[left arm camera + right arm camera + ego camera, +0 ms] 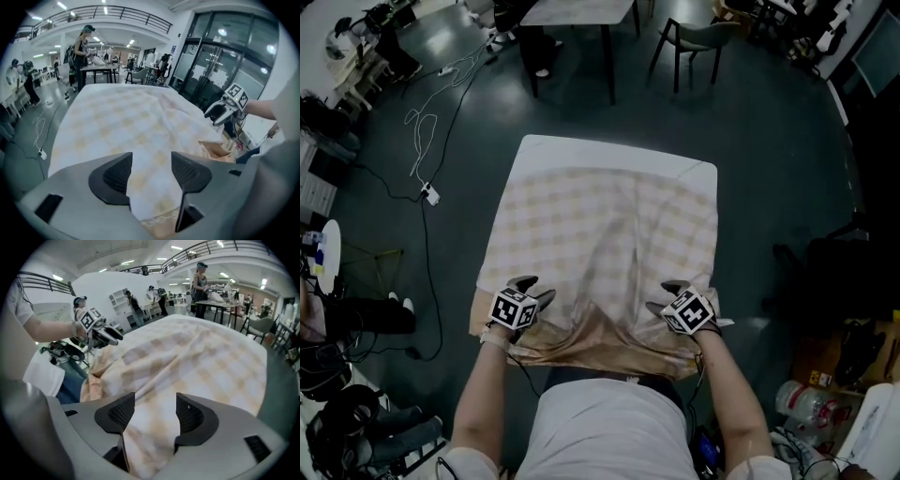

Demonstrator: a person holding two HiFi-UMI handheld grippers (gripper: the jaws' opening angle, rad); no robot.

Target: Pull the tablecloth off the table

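A pale yellow-and-white checked tablecloth [600,230] covers the white table [609,152], whose far edge is bare. The cloth's near edge is bunched and hangs over the table's front toward me. My left gripper [539,289] is at the near left of the cloth and my right gripper [664,296] at the near right. In the left gripper view the jaws [151,157] stand apart with cloth [140,136] lying in the gap. The right gripper's jaws [155,399] stand apart too, and a fold of cloth [154,437] runs between them. Each gripper shows in the other's view: right gripper [218,112], left gripper [112,336].
Beyond the table stand a second table [581,11] and a chair [694,37]. A white cable and power strip [431,195] lie on the dark floor at the left. Bottles and clutter [806,403] sit at the near right. People stand at a far table [82,47].
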